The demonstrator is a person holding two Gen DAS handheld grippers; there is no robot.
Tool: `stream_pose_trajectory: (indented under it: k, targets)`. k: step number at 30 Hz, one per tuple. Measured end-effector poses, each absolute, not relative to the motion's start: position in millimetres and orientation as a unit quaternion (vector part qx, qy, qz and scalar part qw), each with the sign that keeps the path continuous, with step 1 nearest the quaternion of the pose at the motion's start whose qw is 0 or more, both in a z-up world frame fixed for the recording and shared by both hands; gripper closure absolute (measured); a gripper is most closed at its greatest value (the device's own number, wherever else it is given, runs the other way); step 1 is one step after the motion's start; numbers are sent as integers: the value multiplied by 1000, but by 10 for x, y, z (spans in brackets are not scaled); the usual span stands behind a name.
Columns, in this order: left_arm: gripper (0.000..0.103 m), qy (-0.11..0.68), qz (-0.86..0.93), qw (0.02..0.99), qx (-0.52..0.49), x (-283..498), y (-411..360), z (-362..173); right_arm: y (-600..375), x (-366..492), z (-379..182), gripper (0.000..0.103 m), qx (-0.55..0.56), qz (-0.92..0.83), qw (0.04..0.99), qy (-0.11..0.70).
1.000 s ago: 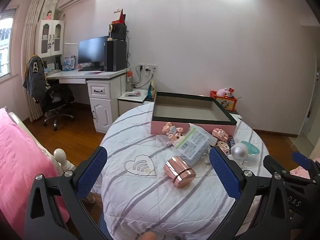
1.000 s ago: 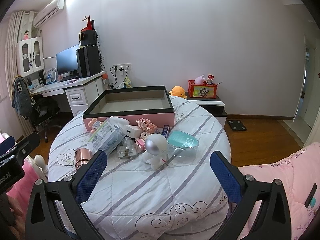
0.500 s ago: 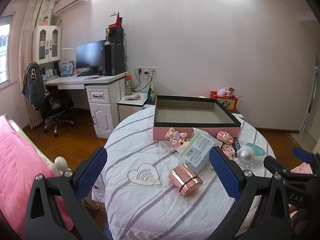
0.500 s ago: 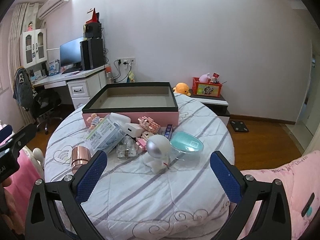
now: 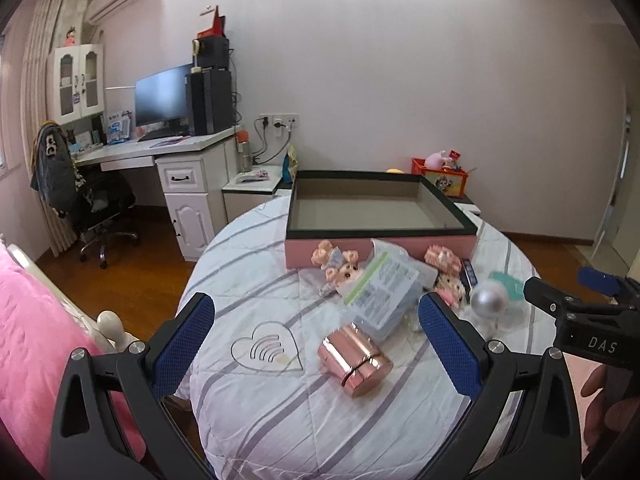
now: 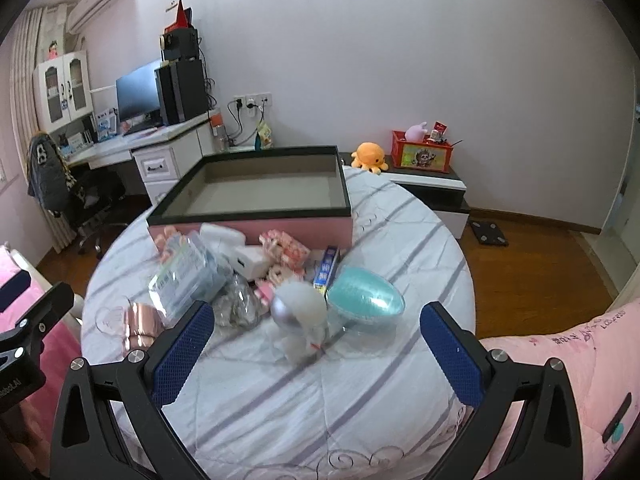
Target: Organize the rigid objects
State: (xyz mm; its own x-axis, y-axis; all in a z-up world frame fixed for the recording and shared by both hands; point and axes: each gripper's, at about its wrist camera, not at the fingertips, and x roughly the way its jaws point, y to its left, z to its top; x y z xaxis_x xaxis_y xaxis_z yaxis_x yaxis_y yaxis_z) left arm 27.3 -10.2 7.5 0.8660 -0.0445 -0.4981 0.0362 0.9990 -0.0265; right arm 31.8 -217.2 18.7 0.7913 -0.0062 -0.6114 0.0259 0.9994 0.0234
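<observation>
Plainly, both grippers hung short of the round counter (image 5: 280, 420), each with its fingers spread wide and nothing between them: the left gripper (image 5: 316, 344) in front of the rose-gold case (image 5: 354, 362), the right gripper (image 6: 318, 354) in front of the silver-headed figure (image 6: 298, 310). The pink box (image 6: 256, 226), open and empty inside, sat at the far side of the counter, and the loose things lay heaped just in front of its near wall. Among them were a clear packet with a printed label (image 5: 380, 296), a small doll (image 5: 336, 270) touching the box wall, pink brick figures (image 6: 284, 248), a white block (image 6: 250, 258) and a teal egg-shaped shell (image 6: 366, 298) beside the silver-headed figure. That figure was blurred in the right wrist view, so its lower part was hard to make out. A clear lump (image 6: 236, 308) in front of the packet could not be identified. The left finger (image 6: 182, 354) of the right gripper hid part of the rose-gold case.
</observation>
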Motion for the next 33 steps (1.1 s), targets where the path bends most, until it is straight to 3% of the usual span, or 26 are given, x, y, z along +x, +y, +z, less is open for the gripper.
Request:
stream_pose_trajectory:
  k: [6, 33]
  targets:
    - [0, 252, 10, 967, 11, 353, -259, 299, -2176, 422, 320, 0, 17, 8, 952, 306]
    - [0, 258, -76, 963, -11, 414, -58, 137, -2019, 259, 246, 0, 5, -70, 939, 336]
